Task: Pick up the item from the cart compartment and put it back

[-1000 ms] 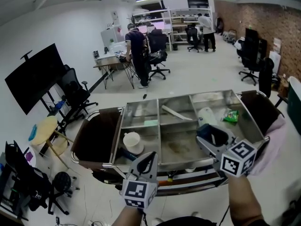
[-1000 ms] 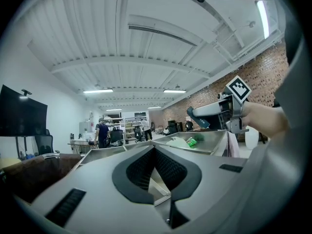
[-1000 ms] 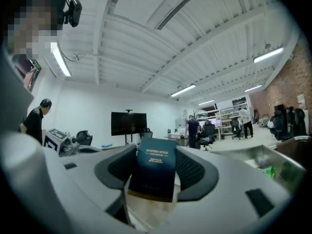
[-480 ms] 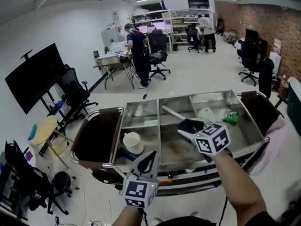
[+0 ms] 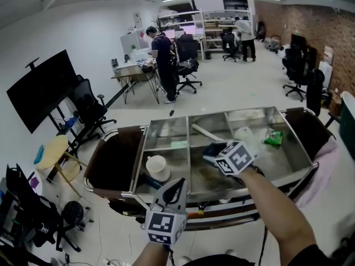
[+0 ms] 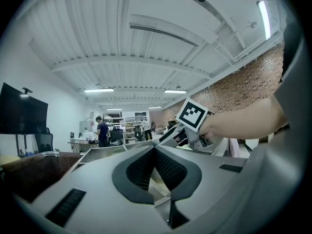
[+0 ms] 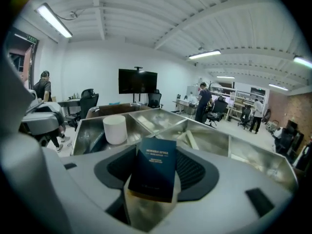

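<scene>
In the right gripper view my right gripper (image 7: pixel 157 156) is shut on a small dark blue box (image 7: pixel 155 172) with pale print on its face. The head view has that box (image 5: pixel 215 148) hanging over the middle compartments of the steel cart (image 5: pixel 166 127), with the right gripper (image 5: pixel 211 152) reaching in from the front. Low at the cart's front edge, my left gripper (image 5: pixel 178 183) points at the cart. Its pads (image 6: pixel 168 167) meet at the tip and hold nothing.
A white cup (image 5: pixel 157 167) stands in the front left compartment. Farther back lie a flat white stick (image 5: pixel 208 132), a crumpled white bag (image 5: pixel 244 134) and a green packet (image 5: pixel 272 137). Office chairs, desks and people fill the room behind the cart.
My right gripper has swung left with the dark box, from the cart's front right corner to above the middle compartments. The left gripper has stayed still.
</scene>
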`<state>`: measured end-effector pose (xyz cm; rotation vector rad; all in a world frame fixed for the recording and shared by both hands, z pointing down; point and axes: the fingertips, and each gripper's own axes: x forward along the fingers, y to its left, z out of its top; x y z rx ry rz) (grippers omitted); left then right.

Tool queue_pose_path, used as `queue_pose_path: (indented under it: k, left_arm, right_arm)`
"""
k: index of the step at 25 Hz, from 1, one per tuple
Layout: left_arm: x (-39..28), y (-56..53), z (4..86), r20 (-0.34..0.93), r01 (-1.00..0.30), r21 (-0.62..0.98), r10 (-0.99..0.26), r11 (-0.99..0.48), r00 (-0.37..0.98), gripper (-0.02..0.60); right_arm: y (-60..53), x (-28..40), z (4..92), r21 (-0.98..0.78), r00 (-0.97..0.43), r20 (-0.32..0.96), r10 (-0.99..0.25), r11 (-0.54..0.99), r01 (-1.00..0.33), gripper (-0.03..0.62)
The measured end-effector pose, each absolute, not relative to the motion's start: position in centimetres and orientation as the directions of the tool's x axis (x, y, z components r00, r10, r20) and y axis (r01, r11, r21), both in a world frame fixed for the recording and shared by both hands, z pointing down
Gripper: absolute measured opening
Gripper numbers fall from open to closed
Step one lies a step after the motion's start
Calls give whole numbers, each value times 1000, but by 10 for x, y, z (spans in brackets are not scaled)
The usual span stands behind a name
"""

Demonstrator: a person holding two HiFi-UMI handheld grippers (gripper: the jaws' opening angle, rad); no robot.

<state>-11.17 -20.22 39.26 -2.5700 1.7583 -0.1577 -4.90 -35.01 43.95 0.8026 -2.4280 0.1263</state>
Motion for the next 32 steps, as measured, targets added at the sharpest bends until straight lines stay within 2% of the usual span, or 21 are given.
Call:
queue_pose_path:
  k: [5, 16, 17, 18, 19, 30, 31, 32]
  left_arm:
    - [-109, -201, 394, 77, -926, -75, -928, -369, 364, 0]
    - [-112, -203, 393, 81, -929, -73, -930, -364, 358, 0]
    - [-112, -203, 393, 81, -929, -72, -930, -364, 358, 0]
    - [-112, -203, 393, 80, -929, -72, -931, -363, 357, 0]
    - [-113, -203, 393, 78, -929, -74, -931, -362, 357, 0]
    - [-112, -202, 393, 75, -926, -75, -928, -369, 364, 0]
    - [-111, -202, 393, 75, -926, -74, -927, -371, 366, 0]
    - [-111, -202, 393, 75, -926, -73, -928, -371, 366, 0]
  right_arm:
    - [-358, -56, 477, 86, -613, 639, -465, 835, -543, 275]
    - [-353, -70, 500, 81, -598, 701, -388, 877, -474, 285]
    - [-351, -70, 504, 86, -591, 711, -381, 882, -464, 320]
    - [-350, -70, 507, 93, -584, 718, -378, 884, -458, 402]
    - [-350, -71, 509, 98, -579, 722, -378, 885, -456, 456]
    - [-344, -73, 506, 67, -604, 715, -354, 893, -444, 454]
    - [-344, -73, 504, 66, -607, 710, -356, 893, -445, 450]
    - [-344, -72, 501, 71, -611, 703, -364, 890, -450, 414]
